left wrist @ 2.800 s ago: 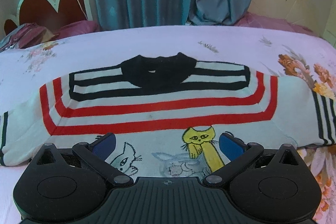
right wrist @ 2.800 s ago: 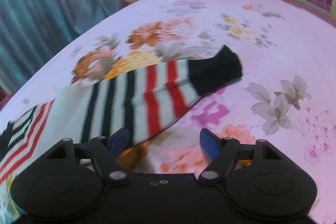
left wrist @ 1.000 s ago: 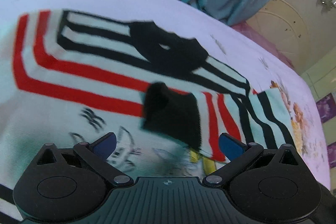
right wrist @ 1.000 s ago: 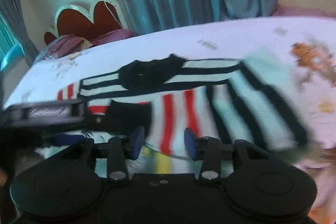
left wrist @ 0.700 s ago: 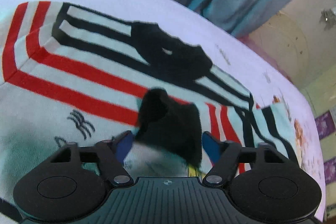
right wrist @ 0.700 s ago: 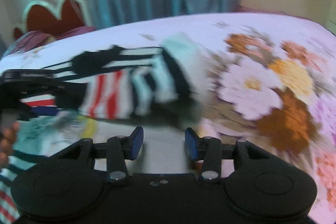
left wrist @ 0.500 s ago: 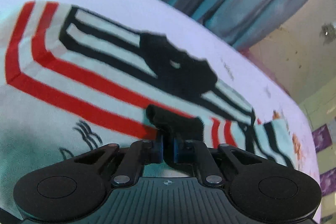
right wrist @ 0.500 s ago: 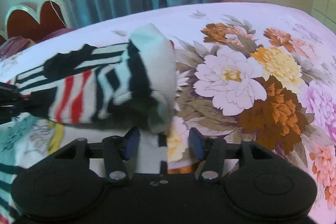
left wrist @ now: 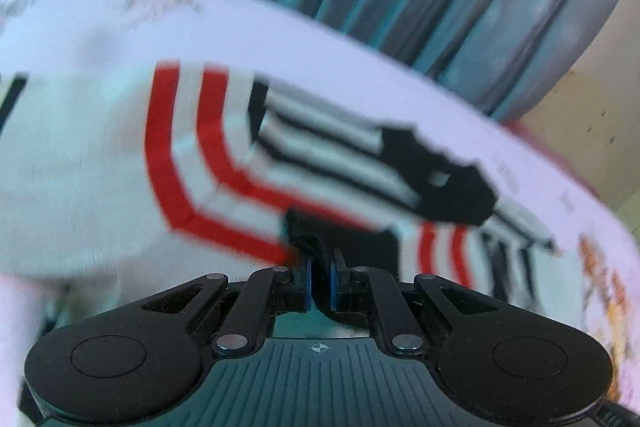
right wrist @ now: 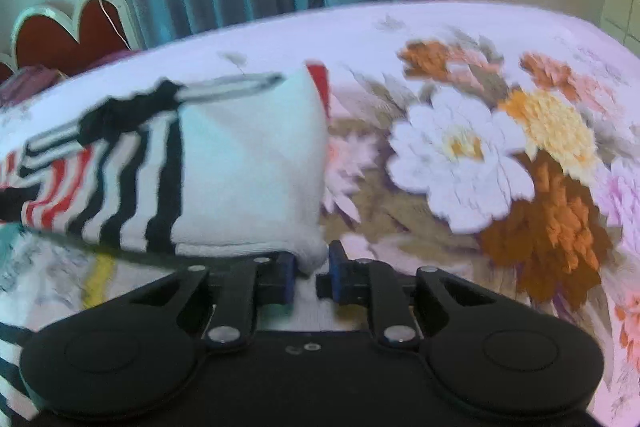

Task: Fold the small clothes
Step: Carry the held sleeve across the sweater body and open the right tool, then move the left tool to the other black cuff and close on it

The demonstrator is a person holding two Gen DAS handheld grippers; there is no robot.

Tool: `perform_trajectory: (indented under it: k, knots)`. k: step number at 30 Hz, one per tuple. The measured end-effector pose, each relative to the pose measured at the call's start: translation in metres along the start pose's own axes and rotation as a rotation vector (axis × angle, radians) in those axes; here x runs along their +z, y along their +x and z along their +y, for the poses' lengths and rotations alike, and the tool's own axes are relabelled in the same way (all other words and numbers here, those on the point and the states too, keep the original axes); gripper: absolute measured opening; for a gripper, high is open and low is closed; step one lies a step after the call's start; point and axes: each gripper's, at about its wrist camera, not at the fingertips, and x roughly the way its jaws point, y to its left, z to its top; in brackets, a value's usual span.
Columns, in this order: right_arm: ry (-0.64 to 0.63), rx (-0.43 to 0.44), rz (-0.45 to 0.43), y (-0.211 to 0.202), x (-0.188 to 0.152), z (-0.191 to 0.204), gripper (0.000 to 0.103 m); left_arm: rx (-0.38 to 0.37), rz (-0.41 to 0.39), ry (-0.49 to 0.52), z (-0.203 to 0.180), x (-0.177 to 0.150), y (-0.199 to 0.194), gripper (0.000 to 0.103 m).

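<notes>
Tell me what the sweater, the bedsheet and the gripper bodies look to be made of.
Sweater: soft knit fabric, matte; it folds thickly and bulges. Bedsheet: thin printed cloth, faint sheen, flat floral print. Left gripper and right gripper: likely hard black plastic, matte, with shiny metal pivot pins.

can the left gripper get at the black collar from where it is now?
Probably not right away. The left gripper is shut on the black cuff of the folded-in sleeve. The black collar lies uncovered just beyond, so the path looks free once it lets go.
</notes>
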Motion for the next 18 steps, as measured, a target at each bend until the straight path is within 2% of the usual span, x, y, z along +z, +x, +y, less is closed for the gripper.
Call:
perform_trajectory:
  k: [3, 6, 8, 9, 10, 12, 14, 18]
  knots:
    - [-0.015, 0.003, 0.008, -0.003, 0.001, 0.000, 0.016, 0.028, -0.017, 0.071, -0.007, -0.004, 0.001, 0.007]
    - [-0.024, 0.036, 0.048, -0.011, 0.003, -0.004, 0.023, 0.047, -0.021, 0.050, -0.005, 0.007, -0.006, 0.010]
    - [-0.010, 0.055, 0.040, -0.023, 0.003, -0.010, 0.039, 0.080, -0.062, 0.035, -0.002, 0.010, -0.022, 0.035]
    - [-0.005, 0.069, 0.025, -0.031, 0.005, -0.013, 0.042, 0.091, -0.091, 0.031, 0.000, 0.012, -0.030, 0.060]
    - [-0.006, 0.070, 0.006, -0.036, 0.007, -0.014, 0.044, 0.102, -0.128, 0.039, -0.002, 0.013, -0.037, 0.067]
    - [-0.009, 0.070, -0.030, -0.039, 0.018, -0.016, 0.044, 0.073, -0.156, 0.090, -0.010, 0.014, -0.045, 0.067]
    - [0.017, 0.077, -0.044, -0.031, 0.032, -0.020, 0.044, 0.029, -0.149, 0.138, -0.025, 0.017, -0.044, 0.067]
    - [0.082, 0.096, -0.024, 0.009, 0.065, -0.025, 0.043, -0.028, -0.110, 0.197, -0.054, 0.012, -0.024, 0.066]
